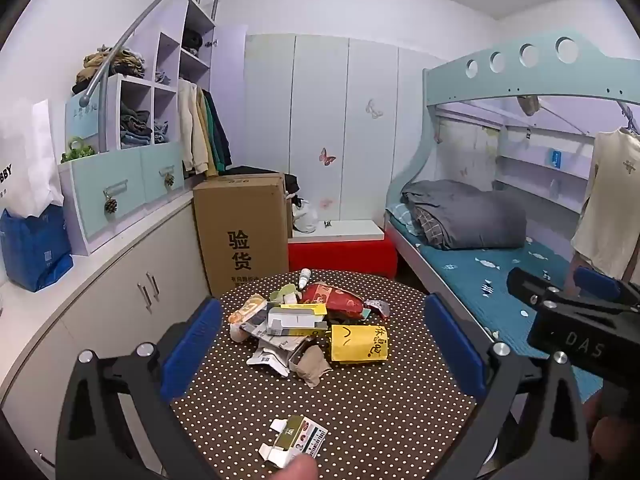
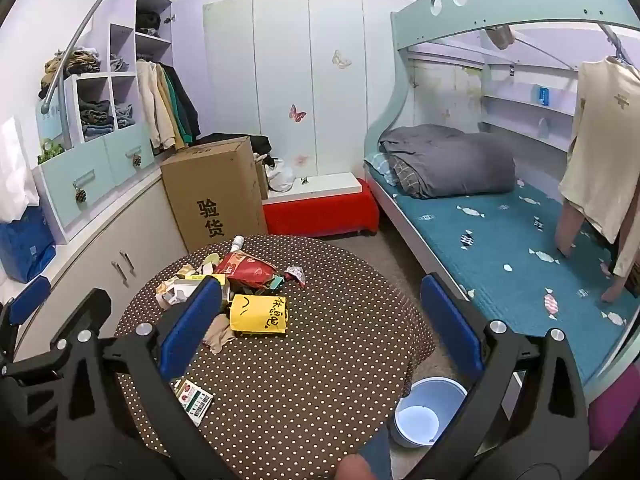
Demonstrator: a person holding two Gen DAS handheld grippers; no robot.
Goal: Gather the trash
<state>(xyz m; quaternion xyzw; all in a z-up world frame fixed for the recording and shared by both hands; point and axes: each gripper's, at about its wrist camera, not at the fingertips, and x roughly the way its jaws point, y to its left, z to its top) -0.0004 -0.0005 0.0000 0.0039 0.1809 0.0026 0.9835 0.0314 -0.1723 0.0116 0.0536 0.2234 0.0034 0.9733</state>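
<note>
A pile of trash [image 1: 304, 320] lies on the far half of a round brown polka-dot table [image 1: 360, 408]: a yellow packet [image 1: 358, 343], a red wrapper [image 1: 334, 300], flattened cartons, a small white bottle [image 1: 305, 277]. One flattened carton [image 1: 294, 442] lies alone near the table's front edge. My left gripper [image 1: 324, 348] is open and empty above the table, short of the pile. My right gripper [image 2: 320, 324] is open and empty, above the table's right side; the yellow packet [image 2: 259, 314] shows between its fingers. A blue bin [image 2: 424, 410] stands on the floor right of the table.
A tall cardboard box [image 1: 240, 232] and a red bench [image 1: 344, 254] stand behind the table. Cabinets and shelves [image 1: 120, 184] run along the left. A bunk bed [image 1: 500, 248] with a grey quilt is on the right.
</note>
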